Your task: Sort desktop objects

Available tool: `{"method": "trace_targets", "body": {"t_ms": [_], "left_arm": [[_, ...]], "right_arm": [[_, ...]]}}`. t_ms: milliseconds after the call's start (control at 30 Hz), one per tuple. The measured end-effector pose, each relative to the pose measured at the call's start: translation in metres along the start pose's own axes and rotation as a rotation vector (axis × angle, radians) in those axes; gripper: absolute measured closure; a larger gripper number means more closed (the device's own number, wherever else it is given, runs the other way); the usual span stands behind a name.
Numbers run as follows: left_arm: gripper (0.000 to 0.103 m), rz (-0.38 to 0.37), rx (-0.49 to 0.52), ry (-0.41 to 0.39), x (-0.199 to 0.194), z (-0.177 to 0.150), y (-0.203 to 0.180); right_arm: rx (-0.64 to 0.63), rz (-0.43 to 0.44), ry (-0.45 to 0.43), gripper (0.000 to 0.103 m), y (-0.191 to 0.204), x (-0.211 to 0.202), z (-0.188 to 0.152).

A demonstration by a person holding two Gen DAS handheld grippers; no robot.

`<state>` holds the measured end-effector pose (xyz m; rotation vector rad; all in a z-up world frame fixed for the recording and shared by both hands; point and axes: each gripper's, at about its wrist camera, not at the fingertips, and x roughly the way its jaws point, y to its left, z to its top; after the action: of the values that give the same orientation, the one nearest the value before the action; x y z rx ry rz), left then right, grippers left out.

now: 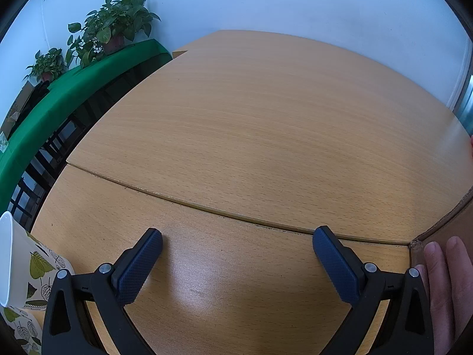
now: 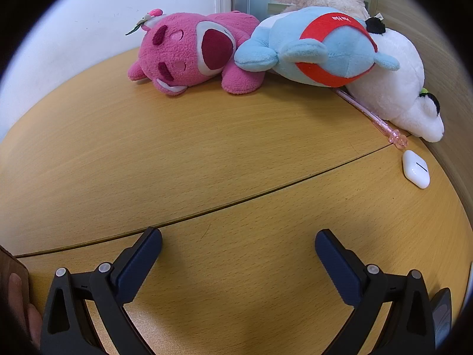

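Observation:
In the right wrist view a pink plush bear (image 2: 189,53), a light blue and red plush (image 2: 319,50) and a white plush (image 2: 396,88) lie at the far edge of the wooden desk (image 2: 207,153). A pink pen (image 2: 372,115) and a white earbud case (image 2: 416,169) lie at the right. My right gripper (image 2: 238,245) is open and empty over bare desk, well short of them. My left gripper (image 1: 237,244) is open and empty over bare desk (image 1: 251,124). A leaf-patterned paper cup (image 1: 20,269) lies at its left.
A brown cardboard box (image 1: 443,230) stands at the left wrist view's right edge, with a hand (image 1: 449,284) on it. Potted plants (image 1: 115,26) stand on a green ledge (image 1: 74,88) beyond the desk. A dark object (image 2: 440,316) sits at the right wrist view's lower right.

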<state>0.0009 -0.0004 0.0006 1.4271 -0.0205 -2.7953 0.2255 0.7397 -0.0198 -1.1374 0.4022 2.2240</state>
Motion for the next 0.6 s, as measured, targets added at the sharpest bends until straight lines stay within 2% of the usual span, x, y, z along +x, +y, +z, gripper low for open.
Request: {"method": "trace_targets", "body": {"t_ms": [600], "left_arm": [[0.000, 0.000, 0.001, 0.001, -0.0001, 0.0000, 0.0000]], "right_arm": [[0.002, 0.000, -0.003, 0.000, 0.0011, -0.0008, -0.0030]]}}
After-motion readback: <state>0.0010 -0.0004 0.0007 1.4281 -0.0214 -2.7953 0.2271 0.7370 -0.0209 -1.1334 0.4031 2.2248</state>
